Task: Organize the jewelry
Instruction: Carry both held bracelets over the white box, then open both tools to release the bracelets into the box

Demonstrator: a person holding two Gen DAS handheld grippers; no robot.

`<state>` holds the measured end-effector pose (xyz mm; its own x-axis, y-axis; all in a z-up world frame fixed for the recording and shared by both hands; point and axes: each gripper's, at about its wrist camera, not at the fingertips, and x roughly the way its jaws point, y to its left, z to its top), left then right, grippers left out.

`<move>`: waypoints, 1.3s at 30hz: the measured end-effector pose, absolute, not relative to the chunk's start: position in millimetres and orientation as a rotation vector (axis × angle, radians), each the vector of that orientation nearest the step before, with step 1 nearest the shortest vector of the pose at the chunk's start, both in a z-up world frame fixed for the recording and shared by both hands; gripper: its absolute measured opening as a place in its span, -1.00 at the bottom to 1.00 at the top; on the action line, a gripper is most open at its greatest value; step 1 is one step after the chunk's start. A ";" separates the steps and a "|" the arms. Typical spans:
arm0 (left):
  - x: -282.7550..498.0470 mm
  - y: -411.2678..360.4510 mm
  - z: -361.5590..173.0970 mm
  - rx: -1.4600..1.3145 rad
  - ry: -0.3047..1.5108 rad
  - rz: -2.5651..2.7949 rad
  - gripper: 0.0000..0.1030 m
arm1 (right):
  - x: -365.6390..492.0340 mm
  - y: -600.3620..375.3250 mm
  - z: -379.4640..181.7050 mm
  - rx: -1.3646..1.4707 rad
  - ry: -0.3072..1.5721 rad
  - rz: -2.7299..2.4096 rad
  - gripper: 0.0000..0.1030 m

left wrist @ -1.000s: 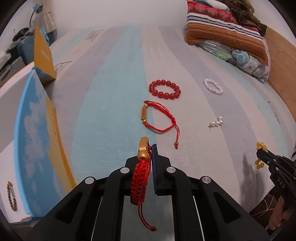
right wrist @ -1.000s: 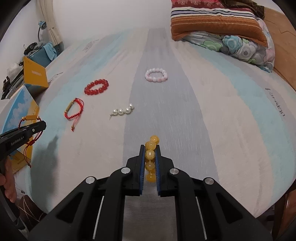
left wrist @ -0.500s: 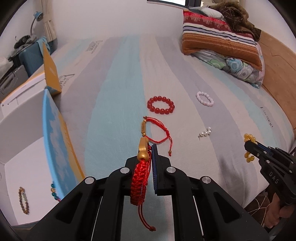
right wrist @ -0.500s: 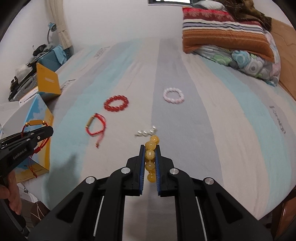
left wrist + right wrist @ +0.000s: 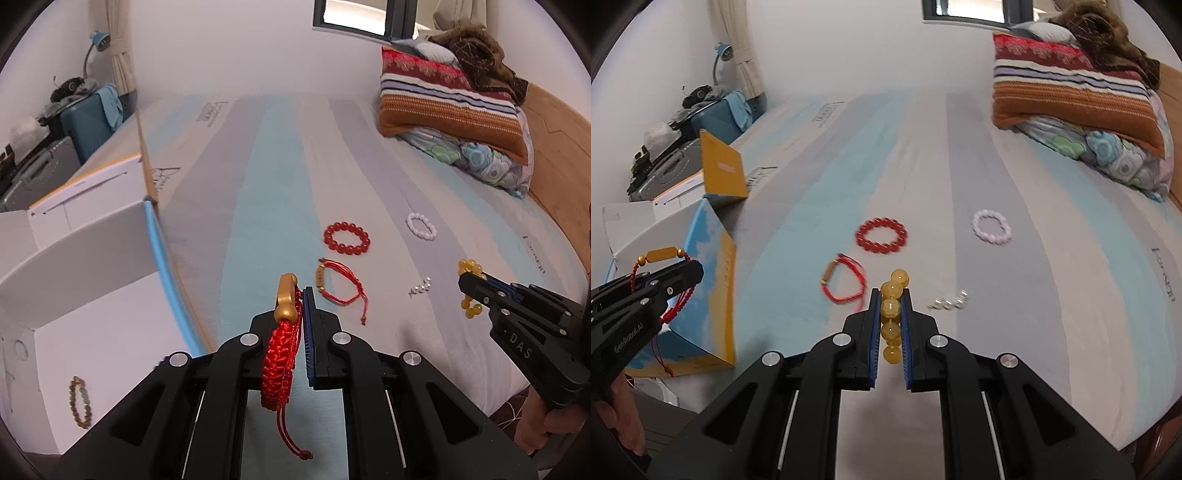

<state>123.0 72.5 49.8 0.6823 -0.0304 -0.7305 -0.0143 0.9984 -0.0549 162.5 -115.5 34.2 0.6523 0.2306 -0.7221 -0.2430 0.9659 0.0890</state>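
Observation:
My left gripper (image 5: 300,295) is shut on a red braided bracelet (image 5: 281,354) with a gold bar, held beside the open white box (image 5: 122,354); a brown beaded bracelet (image 5: 79,402) lies inside the box. My right gripper (image 5: 891,295) is shut on a yellow bead bracelet (image 5: 892,310) above the bed. On the bed lie a red bead bracelet (image 5: 882,235), a red cord bracelet (image 5: 844,282), a white bead bracelet (image 5: 992,226) and a short pearl piece (image 5: 948,302). Each gripper shows in the other's view: the right (image 5: 467,278), the left (image 5: 690,271).
The striped bed cover (image 5: 273,177) fills the middle. Pillows and a blanket (image 5: 450,99) are stacked at the far right. An orange box flap (image 5: 723,170) stands at the bed's left edge. A blue suitcase (image 5: 88,122) and clutter sit beyond on the left.
Both grippers have pulled back and up from the bed, with the bracelets still held. The left gripper has moved left, so the white box's inside and the brown bracelet now show more fully.

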 end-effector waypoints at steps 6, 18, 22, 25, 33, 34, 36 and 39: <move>112.4 97.7 57.5 -0.079 0.804 0.021 -0.85 | 159.8 -77.8 49.0 -0.036 0.791 0.322 -0.83; 81.9 170.3 69.3 -0.114 0.786 0.148 -0.85 | 142.1 24.2 65.3 -0.100 0.764 0.482 -0.83; 66.8 206.1 64.2 -0.135 0.798 0.226 -0.85 | 132.0 65.7 64.6 -0.135 0.767 0.549 -0.83; 56.7 229.5 58.0 -0.155 0.810 0.268 -0.85 | 124.0 95.9 62.0 -0.168 0.773 0.596 -0.83; 29.0 285.9 34.1 -0.200 0.870 0.379 -0.85 | 112.1 158.0 36.1 -0.237 0.845 0.649 -0.83; 25.9 292.9 29.3 -0.208 0.885 0.396 -0.85 | 113.0 160.5 32.9 -0.240 0.853 0.649 -0.83; 23.3 300.0 22.4 -0.209 0.905 0.411 -0.85 | 113.5 169.1 24.1 -0.250 0.879 0.649 -0.83; 17.8 313.9 12.2 -0.227 0.929 0.433 -0.85 | 116.1 178.7 13.1 -0.265 0.910 0.643 -0.83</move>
<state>17.8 313.9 12.2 0.5210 0.2617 -0.8125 -0.4538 0.8911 -0.0040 116.1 178.7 13.1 0.4442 0.4031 -0.8001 -0.6190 0.7837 0.0511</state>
